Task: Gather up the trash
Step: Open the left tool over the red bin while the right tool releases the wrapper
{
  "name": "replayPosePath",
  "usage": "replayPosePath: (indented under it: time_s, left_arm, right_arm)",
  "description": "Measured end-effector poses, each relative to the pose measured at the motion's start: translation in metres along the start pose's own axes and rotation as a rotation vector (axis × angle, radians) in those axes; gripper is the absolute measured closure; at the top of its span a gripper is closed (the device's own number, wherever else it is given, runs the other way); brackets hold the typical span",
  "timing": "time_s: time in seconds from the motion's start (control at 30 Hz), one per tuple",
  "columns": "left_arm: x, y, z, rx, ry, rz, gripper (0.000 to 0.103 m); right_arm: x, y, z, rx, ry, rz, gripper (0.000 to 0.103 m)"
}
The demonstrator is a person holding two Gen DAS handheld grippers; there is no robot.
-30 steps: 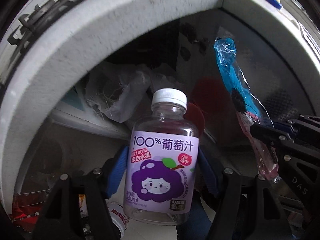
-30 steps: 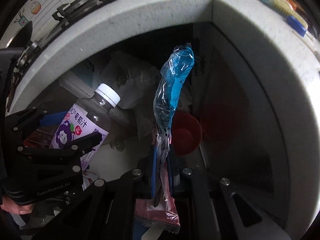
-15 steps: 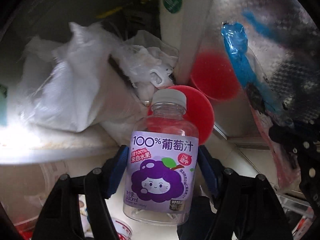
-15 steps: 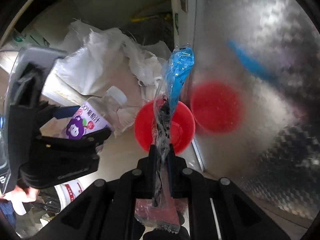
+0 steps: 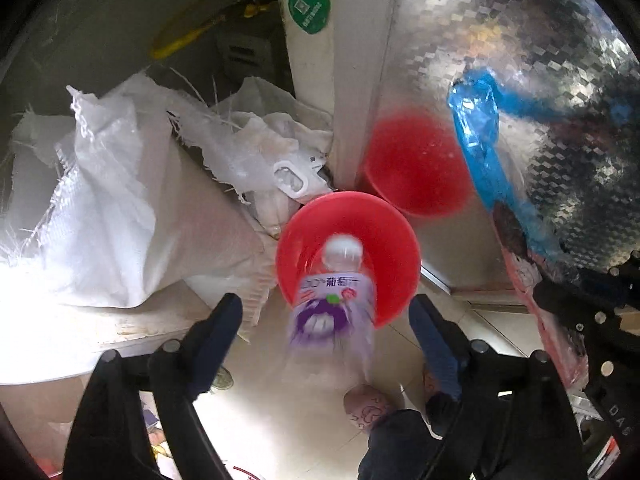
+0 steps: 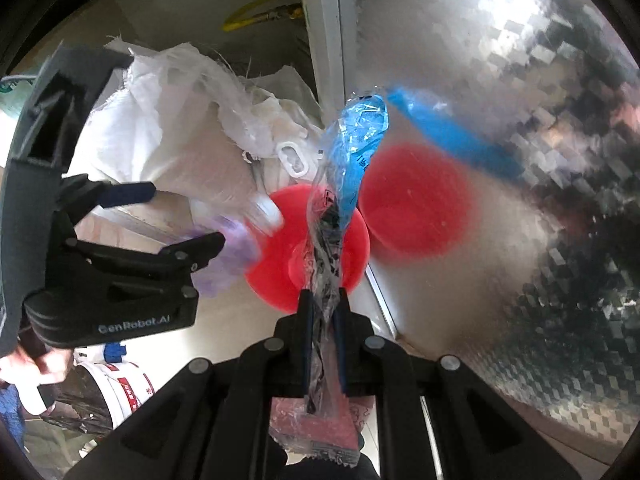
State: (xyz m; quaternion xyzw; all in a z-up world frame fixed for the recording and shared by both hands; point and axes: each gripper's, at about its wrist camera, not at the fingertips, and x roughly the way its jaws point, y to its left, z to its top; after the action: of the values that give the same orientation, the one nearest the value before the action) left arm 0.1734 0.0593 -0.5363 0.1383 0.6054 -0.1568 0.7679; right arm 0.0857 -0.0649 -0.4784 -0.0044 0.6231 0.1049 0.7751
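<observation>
The grape juice bottle point(image 5: 334, 304), clear with a purple label and white cap, is blurred in mid-air, free of my left gripper point(image 5: 326, 320), whose jaws stand wide open on either side of it. It hangs over the red bin point(image 5: 384, 240) on the floor below, and shows as a purple blur in the right wrist view point(image 6: 236, 248). My right gripper point(image 6: 324, 312) is shut on a blue and red plastic wrapper point(image 6: 352, 160), held upright above the red bin point(image 6: 276, 272). The wrapper also shows in the left wrist view point(image 5: 480, 140).
A shiny patterned metal panel point(image 5: 520, 60) stands right of the bin and mirrors it. White woven sacks point(image 5: 120, 200) are piled to the left. A white post with a green sticker point(image 5: 310, 6) stands behind. A white bucket point(image 6: 116, 388) sits at lower left.
My left gripper has opened and let go of the juice bottle, which is dropping toward the red bin. Both grippers have moved from under the white counter edge to above the bin.
</observation>
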Motion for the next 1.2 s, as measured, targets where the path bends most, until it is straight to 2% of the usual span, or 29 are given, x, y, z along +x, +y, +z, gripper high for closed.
replayPosePath:
  time_s: [0.23, 0.57, 0.67, 0.73, 0.8, 0.97, 1.2]
  left_arm:
    - [-0.004, 0.016, -0.005, -0.043, 0.026, 0.026, 0.016]
    - [0.009, 0.054, -0.034, -0.14, 0.066, 0.085, 0.016]
    - [0.013, 0.062, -0.042, -0.165, 0.074, 0.103, 0.016]
    - [0.014, 0.066, -0.047, -0.175, 0.077, 0.111, 0.016]
    - [0.011, 0.069, -0.053, -0.187, 0.073, 0.125, 0.016]
    - [-0.008, 0.074, -0.065, -0.227, 0.08, 0.135, 0.016]
    - [-0.094, 0.071, -0.083, -0.246, 0.059, 0.143, 0.016]
  right_arm:
    - [0.022, 0.008, 0.013, -0.021, 0.029, 0.015, 0.094]
    - [0.069, 0.038, 0.04, -0.143, 0.056, 0.043, 0.094]
    - [0.083, 0.048, 0.045, -0.19, 0.059, 0.04, 0.083]
    - [0.089, 0.052, 0.047, -0.21, 0.059, 0.042, 0.042]
    - [0.086, 0.053, 0.045, -0.222, 0.036, 0.034, 0.031]
    - [0.078, 0.057, 0.04, -0.222, 0.061, 0.039, 0.03]
    - [0.006, 0.074, 0.032, -0.246, 0.049, 0.052, 0.03]
